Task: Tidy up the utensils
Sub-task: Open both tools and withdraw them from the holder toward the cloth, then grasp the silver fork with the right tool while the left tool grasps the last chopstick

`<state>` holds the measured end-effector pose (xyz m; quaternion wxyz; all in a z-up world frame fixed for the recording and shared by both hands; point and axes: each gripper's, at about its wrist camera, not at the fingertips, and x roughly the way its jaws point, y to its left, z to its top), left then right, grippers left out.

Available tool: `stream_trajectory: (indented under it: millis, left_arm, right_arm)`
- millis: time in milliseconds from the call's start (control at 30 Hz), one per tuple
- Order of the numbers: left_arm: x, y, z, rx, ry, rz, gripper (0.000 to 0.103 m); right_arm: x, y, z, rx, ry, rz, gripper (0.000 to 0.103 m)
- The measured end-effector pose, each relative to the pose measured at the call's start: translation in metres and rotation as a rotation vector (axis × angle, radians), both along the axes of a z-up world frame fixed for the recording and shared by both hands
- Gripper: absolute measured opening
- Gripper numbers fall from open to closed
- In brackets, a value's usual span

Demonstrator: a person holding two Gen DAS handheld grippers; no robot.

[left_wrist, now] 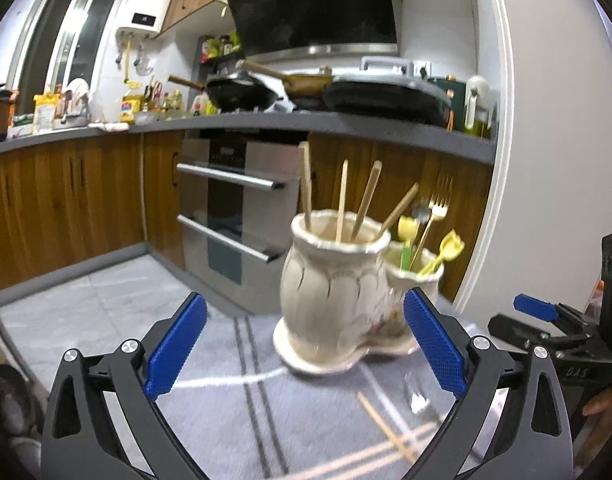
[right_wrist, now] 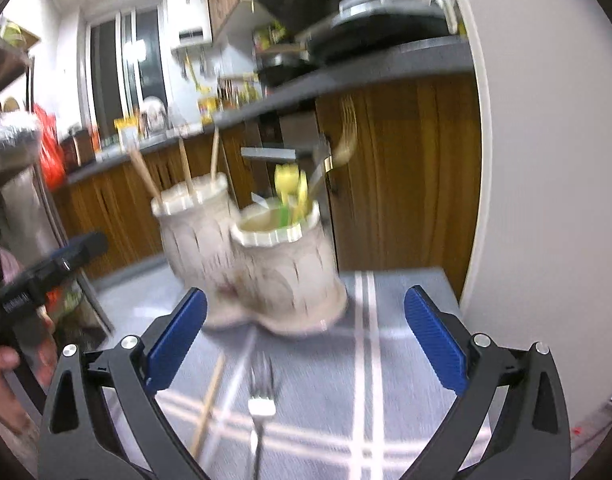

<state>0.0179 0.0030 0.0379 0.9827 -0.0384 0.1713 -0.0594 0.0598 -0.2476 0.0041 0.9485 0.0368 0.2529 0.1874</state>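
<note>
A cream ceramic double holder stands on a grey striped cloth. Its tall pot holds several wooden chopsticks; its small pot holds a gold fork and yellow-tipped utensils. A loose chopstick lies on the cloth. My left gripper is open and empty, short of the holder. In the right wrist view the holder is blurred; a silver fork and a chopstick lie on the cloth between the open, empty fingers of my right gripper.
A white wall stands close on the right. Behind the table are wooden cabinets, an oven and a counter with pans. My right gripper shows at the right edge of the left wrist view.
</note>
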Motion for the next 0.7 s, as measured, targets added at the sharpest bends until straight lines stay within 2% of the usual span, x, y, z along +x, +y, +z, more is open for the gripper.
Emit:
stream_trajectory:
  millis: [233,433,533,600,700]
  left_arm:
    - [-0.015,0.002,-0.030,0.017,0.140,0.005,0.098]
    - [-0.024,0.001,-0.048,-0.003,0.227,-0.014,0.098]
    - [-0.026,-0.004,-0.053,0.021,0.241,-0.025,0.098]
    - [-0.028,-0.007,-0.055,0.034,0.246,-0.031,0.098]
    - [-0.026,-0.012,-0.056,0.048,0.257,-0.040,0.098]
  right_arm:
    - [-0.012,0.009,-0.031,-0.054,0.142,0.088,0.098]
    - [-0.027,0.036,-0.046,-0.225,0.156,0.135,0.097]
    - [-0.027,0.042,-0.054,-0.253,0.195,0.170,0.097]
    - [-0.026,0.045,-0.058,-0.262,0.213,0.180,0.096]
    - [-0.023,0.045,-0.061,-0.262,0.235,0.179,0.084]
